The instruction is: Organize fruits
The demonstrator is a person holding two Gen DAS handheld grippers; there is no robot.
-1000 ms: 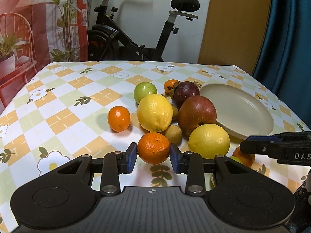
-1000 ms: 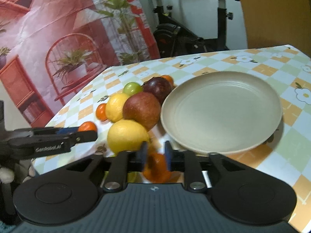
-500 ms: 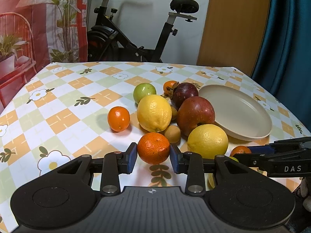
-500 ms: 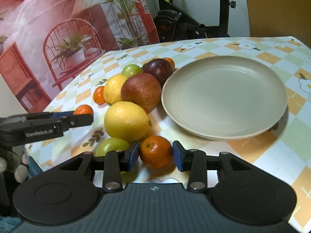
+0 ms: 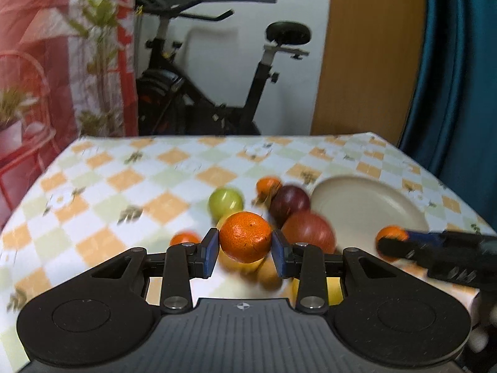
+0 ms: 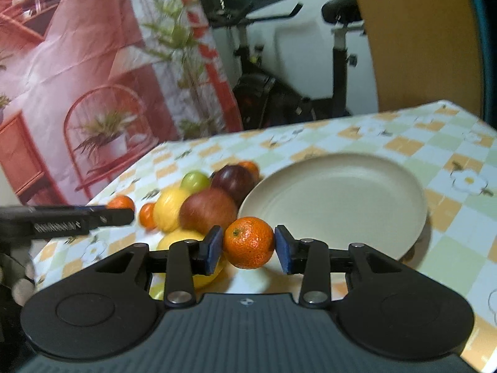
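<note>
Orange mandarin clamped between left claw pads, above table

A black exercise bike with a padded saddle stands at twelve o'clock behind the table, against a plain white wall. At ten o'clock hangs a red and white printed backdrop showing leafy plants and a red wire chair. At one o'clock is a tall panel of light brown wood, and at two o'clock a dark teal curtain. The table carries a glossy cloth chequered in orange, pale green and white with flower prints. Lighting is soft, indoor.
</note>
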